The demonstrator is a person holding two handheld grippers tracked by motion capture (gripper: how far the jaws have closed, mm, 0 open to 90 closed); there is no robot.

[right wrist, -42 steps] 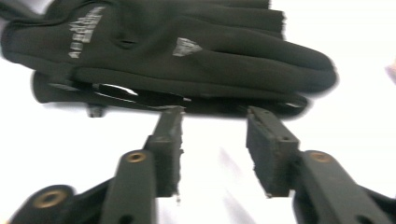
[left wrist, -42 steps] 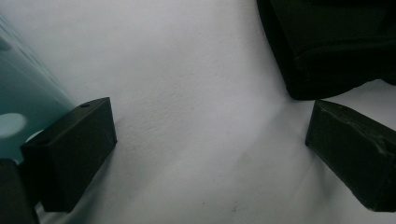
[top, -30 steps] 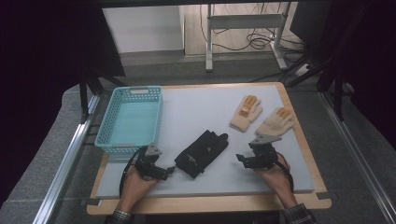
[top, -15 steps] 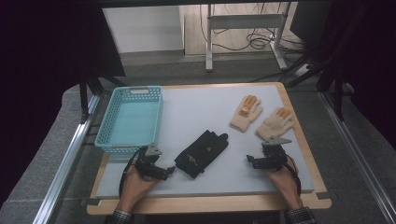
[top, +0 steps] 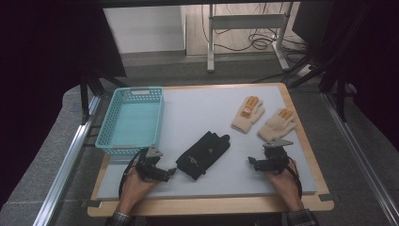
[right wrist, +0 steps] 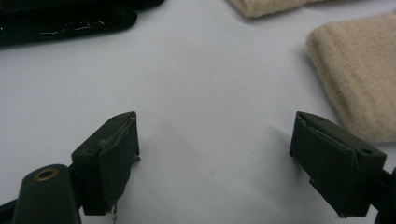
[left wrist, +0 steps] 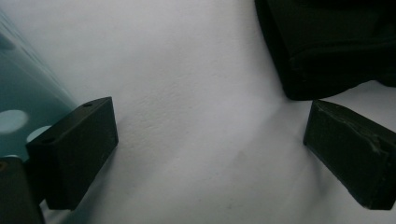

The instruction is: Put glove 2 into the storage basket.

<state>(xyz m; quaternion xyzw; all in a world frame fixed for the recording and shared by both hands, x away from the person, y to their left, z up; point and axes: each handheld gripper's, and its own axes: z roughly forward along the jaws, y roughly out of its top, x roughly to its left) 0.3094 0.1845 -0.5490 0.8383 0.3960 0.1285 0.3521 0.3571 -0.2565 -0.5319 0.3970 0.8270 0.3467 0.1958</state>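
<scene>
Between both spread hand-held grippers (top: pixel 165 172) (top: pixel 254 164) lies a black, seemingly leather glove (top: pixel 203 154).

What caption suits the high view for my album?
Two open hand-held grippers, left gripper and right gripper, rest beside a black fabric glove, near two beige knitted gloves and a turquoise plastic basket.

You are working at a wooden table (top: pixel 301 136) carrying a pale mat (top: pixel 202 108). Grey carpet (top: pixel 42 165) is lying around it. Beyond, a metal desk frame (top: pixel 244 23) is standing over trailing cables (top: pixel 256 42). Dark curtains, possibly, are flanking both sides.
</scene>
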